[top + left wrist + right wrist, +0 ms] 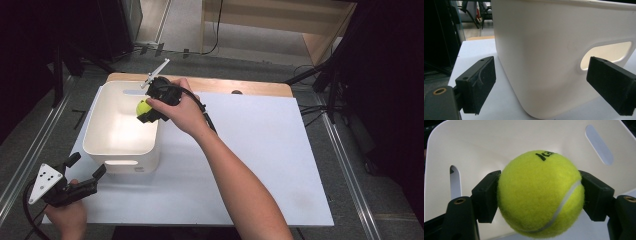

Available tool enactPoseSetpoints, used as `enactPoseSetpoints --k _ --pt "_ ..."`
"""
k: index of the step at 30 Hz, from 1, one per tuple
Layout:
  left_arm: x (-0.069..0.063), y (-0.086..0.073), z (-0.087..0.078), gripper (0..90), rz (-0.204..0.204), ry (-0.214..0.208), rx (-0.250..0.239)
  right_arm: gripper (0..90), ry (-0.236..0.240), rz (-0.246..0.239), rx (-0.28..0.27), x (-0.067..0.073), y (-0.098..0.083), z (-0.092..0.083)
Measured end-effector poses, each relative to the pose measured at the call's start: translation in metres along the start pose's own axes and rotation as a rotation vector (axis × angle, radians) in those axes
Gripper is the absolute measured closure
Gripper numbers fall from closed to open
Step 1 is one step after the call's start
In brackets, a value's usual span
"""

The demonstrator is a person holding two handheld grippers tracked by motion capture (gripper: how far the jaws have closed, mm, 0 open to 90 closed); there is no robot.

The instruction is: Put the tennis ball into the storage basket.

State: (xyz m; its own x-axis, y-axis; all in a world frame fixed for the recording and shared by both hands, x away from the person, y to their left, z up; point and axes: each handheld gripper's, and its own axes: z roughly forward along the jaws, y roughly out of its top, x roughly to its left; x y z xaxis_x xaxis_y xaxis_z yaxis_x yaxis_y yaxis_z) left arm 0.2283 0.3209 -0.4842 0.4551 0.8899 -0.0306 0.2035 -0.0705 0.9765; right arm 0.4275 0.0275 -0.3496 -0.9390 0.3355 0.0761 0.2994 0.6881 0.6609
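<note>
A yellow-green tennis ball (540, 193) is clamped between the two black jaws of my right gripper (150, 111), which hangs over the right inner edge of a white plastic bin (107, 145). In the high view the ball (144, 106) shows just inside the bin's rim. The bin (499, 142) has slot handles in its walls and looks bare inside. My left gripper (85, 167) stands open at the table's front left, its jaws on either side of the bin's near corner (544, 75) without touching it.
The bin sits at the back left of a white board (270, 150) laid on a wooden table (260, 88). A dark round mark (237, 92) lies at the board's far edge. Metal rails (350, 175) flank the table.
</note>
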Motion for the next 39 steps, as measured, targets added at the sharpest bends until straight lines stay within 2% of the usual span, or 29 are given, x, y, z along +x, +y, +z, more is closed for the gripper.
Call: enactPoseSetpoints --k 3,6,8,12,17,20,26,30,31,39 --pt "0.0 0.0 0.0 8.6 0.0 0.001 0.0 24.8 0.013 -0.01 0.0 0.0 0.0 0.005" --pt "0.0 0.0 0.0 8.5 0.001 0.0 -0.001 24.7 0.015 0.009 0.019 0.001 -0.002 0.008" --pt "0.0 0.0 0.0 8.5 0.0 0.0 -0.001 24.7 0.019 -0.001 0.003 -0.001 -0.003 0.01" --pt "-0.001 0.0 0.001 8.5 0.006 0.001 0.002 24.5 0.019 0.009 0.015 0.002 -0.004 0.013" --pt "0.0 0.0 0.0 8.6 0.001 0.0 -0.003 22.1 -0.009 -0.045 0.058 0.01 -0.003 0.022" --pt "0.0 0.0 0.001 8.6 0.003 -0.002 -0.001 13.4 -0.037 -0.063 0.062 0.013 -0.005 0.024" --pt "0.0 0.0 0.001 8.6 0.001 -0.001 -0.001 7.8 -0.063 -0.067 0.047 0.011 -0.012 0.019" --pt "-0.001 0.0 0.001 8.5 0.006 -0.001 0.003 1.5 -0.048 -0.087 -0.004 0.008 -0.018 0.014" --pt "-0.001 0.0 0.001 8.5 0.007 -0.001 0.001 0.5 -0.057 -0.074 -0.005 0.009 -0.019 0.011" --pt "-0.001 0.0 0.001 8.6 0.013 0.003 0.007 0.0 -0.091 -0.068 -0.024 0.008 -0.03 -0.002"
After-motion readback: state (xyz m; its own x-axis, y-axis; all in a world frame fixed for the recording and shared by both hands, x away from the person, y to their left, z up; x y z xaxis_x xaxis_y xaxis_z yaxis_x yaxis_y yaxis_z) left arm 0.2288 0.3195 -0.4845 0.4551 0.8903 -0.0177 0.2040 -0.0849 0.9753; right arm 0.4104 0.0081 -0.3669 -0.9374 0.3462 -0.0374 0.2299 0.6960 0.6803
